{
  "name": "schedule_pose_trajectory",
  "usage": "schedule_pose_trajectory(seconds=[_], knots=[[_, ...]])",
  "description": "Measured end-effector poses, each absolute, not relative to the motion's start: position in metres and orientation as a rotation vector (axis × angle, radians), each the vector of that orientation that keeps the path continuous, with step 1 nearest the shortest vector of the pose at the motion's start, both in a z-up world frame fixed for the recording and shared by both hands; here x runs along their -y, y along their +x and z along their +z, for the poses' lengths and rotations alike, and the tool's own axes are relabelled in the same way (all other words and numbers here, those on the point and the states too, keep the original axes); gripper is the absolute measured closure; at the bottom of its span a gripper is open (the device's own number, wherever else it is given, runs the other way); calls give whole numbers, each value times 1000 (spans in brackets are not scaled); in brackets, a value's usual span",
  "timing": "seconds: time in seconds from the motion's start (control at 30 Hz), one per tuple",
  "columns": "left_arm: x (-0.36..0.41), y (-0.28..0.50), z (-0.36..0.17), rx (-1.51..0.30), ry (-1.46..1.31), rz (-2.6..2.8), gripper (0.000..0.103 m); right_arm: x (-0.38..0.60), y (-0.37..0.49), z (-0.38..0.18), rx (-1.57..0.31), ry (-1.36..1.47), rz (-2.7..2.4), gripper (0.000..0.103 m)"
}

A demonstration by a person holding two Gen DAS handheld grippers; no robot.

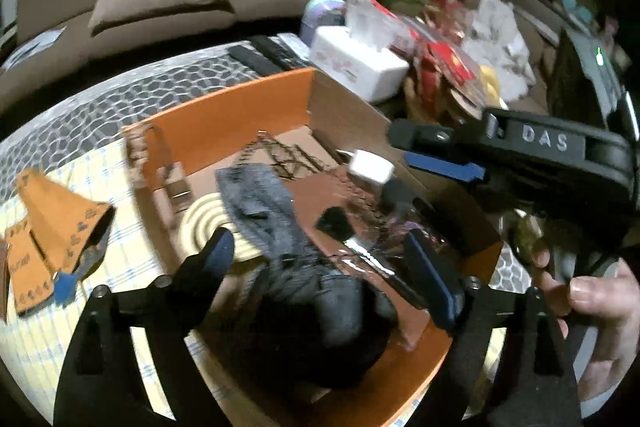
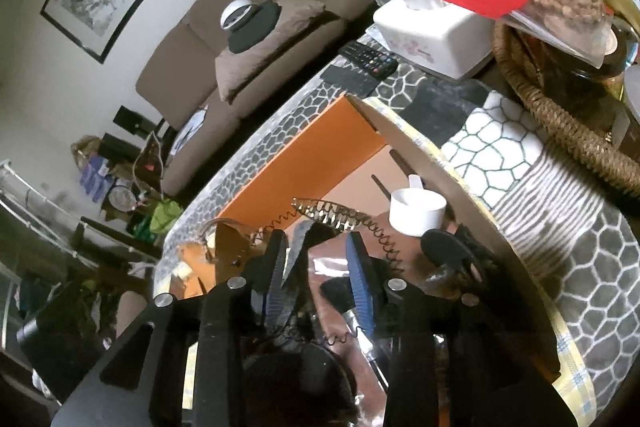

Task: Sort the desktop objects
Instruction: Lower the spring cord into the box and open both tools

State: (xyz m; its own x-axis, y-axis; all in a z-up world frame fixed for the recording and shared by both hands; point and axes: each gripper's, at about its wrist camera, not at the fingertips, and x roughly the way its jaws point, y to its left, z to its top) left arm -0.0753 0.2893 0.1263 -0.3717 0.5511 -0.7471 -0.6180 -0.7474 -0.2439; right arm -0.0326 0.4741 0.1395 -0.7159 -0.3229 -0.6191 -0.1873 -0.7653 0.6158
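- The bench (image 1: 80,115) carries a cloth of grey pebble pattern and a pale checked patch; open cloth lies to the left of the box, while the far right is crowded by a white tissue box (image 1: 356,59) and snack bags
- The orange cardboard box (image 1: 256,99) sits on the bench with its flaps upright; its walls are stiff and plain brown inside, and the near rim runs under both tools, leaving little free room among the things within
- A grey knitted sock (image 1: 264,203), soft and crumpled, lies in the box between the fingers of the left gripper (image 1: 320,259); those fingers stand wide apart and press on nothing
- A cream ribbed disc (image 1: 204,227) lies flat just beside the left finger, partly under the sock
- The right gripper (image 2: 320,267) hangs over the box with its blue-padded fingers partly parted; a strip of grey sock rises between them, touching the left pad, and I cannot tell whether it is pinched
- A white round cup (image 2: 416,211), smooth plastic, rests in the box just beyond the right finger
- A gold toothed hair clip (image 2: 332,215) lies ahead of the fingertips
- A make-up brush (image 2: 352,315) with a shiny ferrule lies below the right finger
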Motion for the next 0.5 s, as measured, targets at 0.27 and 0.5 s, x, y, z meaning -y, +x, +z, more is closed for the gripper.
schedule_pose_trajectory(seconds=[0.27, 0.5], knots=[[-238, -81, 128, -14, -1140, 2214, 2, -459, -35, 145, 978, 1138, -2654, 34], [-211, -74, 125, -15, -1159, 2242, 0, -433, -41, 146, 855, 1184, -2679, 25]])
